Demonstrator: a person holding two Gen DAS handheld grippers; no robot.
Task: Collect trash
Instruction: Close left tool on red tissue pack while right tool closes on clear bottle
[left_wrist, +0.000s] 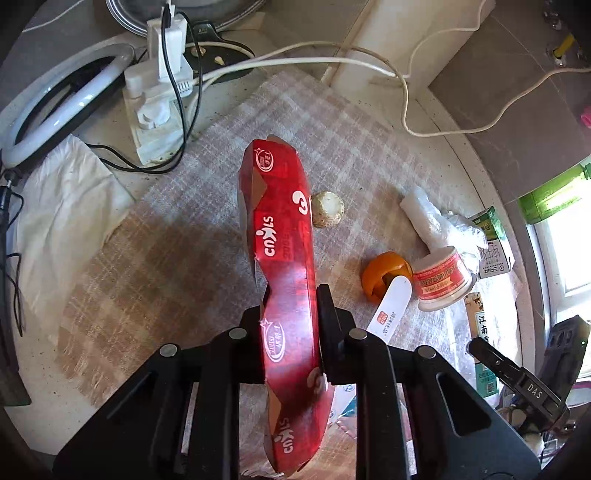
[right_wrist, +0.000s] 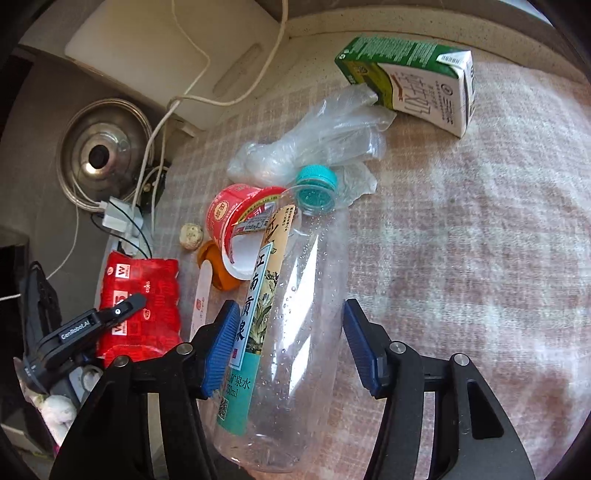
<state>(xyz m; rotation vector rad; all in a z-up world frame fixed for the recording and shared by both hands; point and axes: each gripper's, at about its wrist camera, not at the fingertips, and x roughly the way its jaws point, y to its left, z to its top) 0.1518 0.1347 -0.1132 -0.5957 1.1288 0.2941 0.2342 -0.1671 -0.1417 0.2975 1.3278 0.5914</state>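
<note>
Landmark: the plaid cloth (left_wrist: 332, 122) spread over the counter.

Off the cloth's left edge: a ring lamp (left_wrist: 48, 114), a white tissue (left_wrist: 70, 195) below it, and a white power strip (left_wrist: 155, 107) with black and white cables plugged in.

Over the cloth's centre: left gripper (left_wrist: 291, 325) clenched on a flattened red carton (left_wrist: 280, 236), one black finger on either face. The carton stands on edge, lifted clear of the cloth.

On the cloth just right of the carton: a small pale round lump (left_wrist: 328, 209), identity unclear. Further right, an orange peel (left_wrist: 384, 275) with a white stick (left_wrist: 391, 306) lying across it. Touching the peel's right side, a red-and-white cup (left_wrist: 441, 278) on its side. A crumpled clear bag (left_wrist: 436, 221) lies behind the cup. At the cloth's right edge, a green-and-white milk carton (left_wrist: 493, 243).

Right wrist view: right gripper (right_wrist: 290, 345) straddles a clear bottle (right_wrist: 291, 332) with a teal cap (right_wrist: 317, 184). The left blue pad (right_wrist: 221, 347) presses on the bottle's label; the right pad (right_wrist: 360, 350) sits at the bottle's edge, contact there uncertain. The bottle points cap-first toward the cup (right_wrist: 236, 218) and bag (right_wrist: 325, 136). Whether the bottle rests on the cloth (right_wrist: 480, 221) or is raised: cannot tell.

The milk carton (right_wrist: 413, 77) lies on its side at the cloth's far edge. Off the cloth, upper left, a steel lid (right_wrist: 105, 155).
</note>
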